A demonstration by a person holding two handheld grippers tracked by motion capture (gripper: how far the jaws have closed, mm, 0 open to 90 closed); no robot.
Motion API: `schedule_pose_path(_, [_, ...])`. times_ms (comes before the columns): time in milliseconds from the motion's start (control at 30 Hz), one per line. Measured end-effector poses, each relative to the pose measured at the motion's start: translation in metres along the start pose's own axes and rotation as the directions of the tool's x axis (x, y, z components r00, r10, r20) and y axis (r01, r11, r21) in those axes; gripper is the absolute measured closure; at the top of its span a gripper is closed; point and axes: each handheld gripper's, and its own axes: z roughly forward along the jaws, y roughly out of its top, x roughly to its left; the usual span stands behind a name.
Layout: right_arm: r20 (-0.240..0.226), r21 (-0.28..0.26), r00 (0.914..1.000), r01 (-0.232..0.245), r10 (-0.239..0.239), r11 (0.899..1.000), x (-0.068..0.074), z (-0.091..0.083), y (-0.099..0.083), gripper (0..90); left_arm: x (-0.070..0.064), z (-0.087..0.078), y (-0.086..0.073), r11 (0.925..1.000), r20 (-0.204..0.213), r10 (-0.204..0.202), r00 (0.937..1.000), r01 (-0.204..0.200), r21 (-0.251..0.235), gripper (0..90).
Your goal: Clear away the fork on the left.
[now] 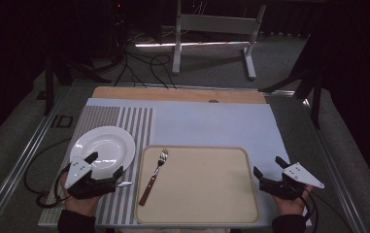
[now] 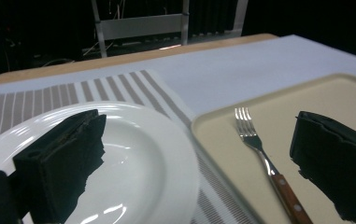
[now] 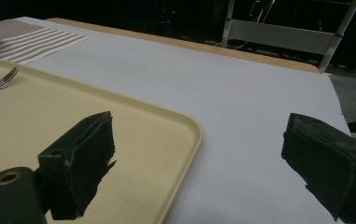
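A beige tray (image 1: pixel 199 194) is lying on the near middle of a pale blue cloth (image 1: pixel 211 124) that is covering the table. A fork (image 1: pixel 154 170) with a brown handle is resting inside the tray near its left edge, tines pointing away from the person. To the left of the tray, a white plate (image 1: pixel 106 145) is sitting on a striped mat (image 1: pixel 134 124), close to the tray but not touching it.

The left gripper (image 1: pixel 106 165) is hovering at the near edge of the plate, held in the person's left hand (image 1: pixel 80 199). Its jaws are standing wide apart and gripping nothing; in the left gripper view one jaw is showing over the plate (image 2: pixel 133 154) and the other over the tray (image 2: pixel 344 98), with the fork (image 2: pixel 264 158) lying between them.

The right gripper (image 1: pixel 269 166) is hovering just beside the tray's right edge, held in the right hand (image 1: pixel 289 204). Its jaws are also spread wide and empty; in the right gripper view one is showing over the tray (image 3: pixel 185 135) corner and the other over the cloth (image 3: pixel 241 93)
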Motion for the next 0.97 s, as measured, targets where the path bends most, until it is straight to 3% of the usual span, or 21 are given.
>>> schedule_pose_path(33, [0.0,0.0,1.0,0.0,0.0,1.0,0.0,0.0,0.0,9.2,0.0,0.0,0.0,1.0,0.0,0.0,1.0,0.0,0.0,1.8])
schedule_pose_path(200, [-0.042,-0.008,0.9991,0.003,-0.003,1.0,0.0,-0.002,-0.001,9.2,0.027,-0.014,-0.007,0.9993,0.015,-0.018,0.9997,0.019,-0.033,0.0])
schedule_pose_path(267, [-0.05,-0.009,0.9987,0.005,-0.005,1.0,-0.001,-0.003,-0.002,9.2,0.034,-0.016,-0.01,0.9995,0.002,-0.01,0.9999,0.01,-0.031,0.0])
schedule_pose_path(400, [-0.062,-0.004,0.998,0.01,-0.011,1.0,-0.003,-0.006,-0.004,9.1,0.041,-0.018,-0.017,0.9997,0.015,-0.002,0.9999,0.002,-0.023,0.0])
schedule_pose_path(600, [-0.073,-0.008,0.9972,0.016,-0.017,1.0,-0.004,-0.006,-0.003,9.1,0.042,-0.011,-0.026,0.9998,0.035,0.004,0.9994,-0.005,0.019,0.0])
schedule_pose_path(733, [-0.069,-0.012,0.9976,0.009,-0.01,1.0,-0.007,-0.006,-0.003,9.1,0.04,-0.01,-0.025,0.9997,0.051,0.013,0.9986,-0.014,0.019,0.0])
schedule_pose_path(967, [-0.058,-0.003,0.9983,0.0,-0.001,1.0,-0.009,-0.006,-0.005,9.2,0.039,-0.011,-0.024,0.9991,0.035,0.041,0.9985,-0.042,0.008,0.0])
